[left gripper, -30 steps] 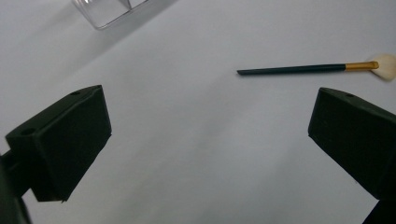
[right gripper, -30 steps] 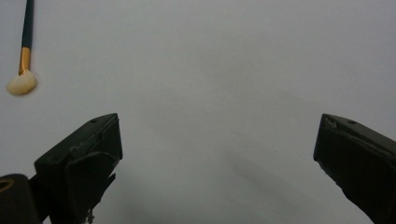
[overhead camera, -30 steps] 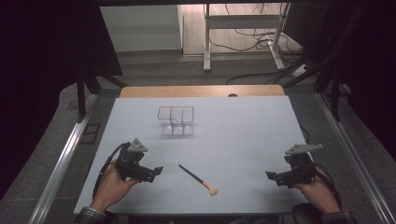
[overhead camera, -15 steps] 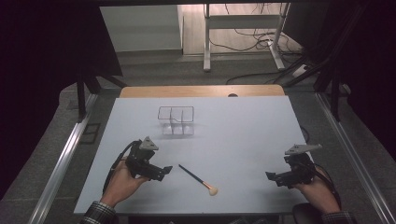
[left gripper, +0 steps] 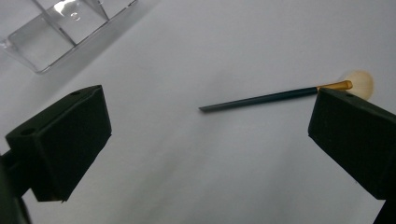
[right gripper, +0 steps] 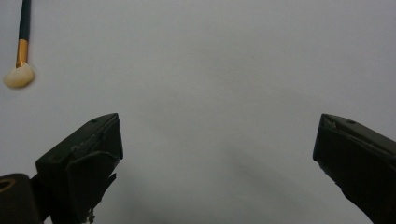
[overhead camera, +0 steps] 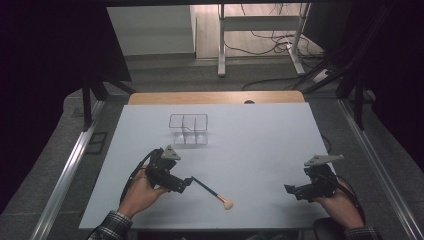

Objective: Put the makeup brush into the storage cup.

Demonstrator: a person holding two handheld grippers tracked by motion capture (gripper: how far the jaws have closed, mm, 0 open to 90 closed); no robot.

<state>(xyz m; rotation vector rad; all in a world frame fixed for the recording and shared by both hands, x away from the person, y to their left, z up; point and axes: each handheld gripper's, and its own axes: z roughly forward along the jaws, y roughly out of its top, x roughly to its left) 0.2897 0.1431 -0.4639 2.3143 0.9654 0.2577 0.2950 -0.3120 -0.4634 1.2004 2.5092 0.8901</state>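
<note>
- The left gripper view catches the clear organizer [left gripper: 60, 32] at upper left, beyond the brush [left gripper: 280, 94].
- Left gripper [overhead camera: 186, 183], jaws spread, has advanced to the brush handle; right gripper [overhead camera: 291, 190] stays released, lower right.

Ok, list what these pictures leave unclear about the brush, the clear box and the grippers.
- Brush: in the left gripper view its pale tip is partly behind a jaw; in the right gripper view the top edge cuts the handle.
- Clear box: cut by the left gripper view's top edge; in the high view too small to tell its contents.
- Right gripper: high view, jaw gap too small to judge.
</note>
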